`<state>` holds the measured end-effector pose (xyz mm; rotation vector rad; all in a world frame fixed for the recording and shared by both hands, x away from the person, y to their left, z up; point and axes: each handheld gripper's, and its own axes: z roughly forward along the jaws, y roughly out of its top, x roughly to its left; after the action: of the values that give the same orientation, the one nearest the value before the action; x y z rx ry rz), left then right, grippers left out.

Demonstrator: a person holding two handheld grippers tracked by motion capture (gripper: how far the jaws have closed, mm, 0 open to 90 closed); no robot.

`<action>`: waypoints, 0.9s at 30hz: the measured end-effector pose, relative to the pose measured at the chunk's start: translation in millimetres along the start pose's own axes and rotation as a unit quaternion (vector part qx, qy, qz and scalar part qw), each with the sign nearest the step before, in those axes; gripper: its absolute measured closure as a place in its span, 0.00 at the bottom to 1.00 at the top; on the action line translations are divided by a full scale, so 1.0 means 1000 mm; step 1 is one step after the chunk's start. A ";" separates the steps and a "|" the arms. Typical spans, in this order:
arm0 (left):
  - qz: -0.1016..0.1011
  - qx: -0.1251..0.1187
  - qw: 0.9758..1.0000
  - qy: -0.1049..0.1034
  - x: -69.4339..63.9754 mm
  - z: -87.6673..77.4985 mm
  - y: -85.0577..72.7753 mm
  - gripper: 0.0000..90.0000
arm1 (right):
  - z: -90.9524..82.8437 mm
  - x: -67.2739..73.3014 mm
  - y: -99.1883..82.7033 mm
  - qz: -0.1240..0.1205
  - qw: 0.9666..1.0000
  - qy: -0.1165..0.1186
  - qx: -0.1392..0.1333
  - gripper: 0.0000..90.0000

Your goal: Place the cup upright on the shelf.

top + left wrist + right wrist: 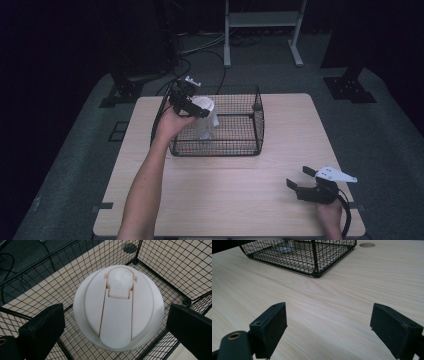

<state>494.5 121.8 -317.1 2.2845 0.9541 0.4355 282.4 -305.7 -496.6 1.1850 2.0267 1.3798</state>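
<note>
A clear bottle (206, 124) with a white flip-top lid (118, 307) stands upright in the left part of a black wire basket (259, 117). My left gripper (199, 109) hovers over the lid, open, with one jaw on each side of it and a gap to both. In the left gripper view that gripper (117, 316) looks straight down on the lid. My right gripper (299, 176) rests low over the table's front right, open, with nothing between its jaws. In the right gripper view the right gripper (330, 315) faces bare wood, and the basket (312, 255) stands further off.
The light wooden table (240, 195) carries the basket at its back centre. A round hole (367, 244) lies in the tabletop beyond the basket's corner. Dark floor, cables and a white frame (262, 20) lie behind the table.
</note>
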 end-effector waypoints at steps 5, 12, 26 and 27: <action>0.003 -0.008 1.000 0.000 0.000 -0.011 -0.002 0.01 | 0.000 0.000 0.000 0.001 1.000 -0.002 0.000 0.14; 0.018 -0.015 1.000 0.005 -0.002 -0.026 -0.008 0.01 | 0.000 0.001 0.000 0.000 1.000 -0.004 0.000 0.14; 0.018 -0.044 0.999 -0.009 -0.008 -0.049 -0.025 0.01 | 0.001 0.002 0.000 -0.004 1.000 -0.012 0.007 0.14; 0.020 -0.045 0.999 -0.009 -0.009 -0.051 -0.026 0.01 | 0.001 0.002 0.000 -0.005 1.000 -0.012 0.007 0.14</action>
<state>448.7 150.9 -296.4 2.2266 0.8633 0.4650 281.7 -303.6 -496.7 1.1905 2.0251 1.3421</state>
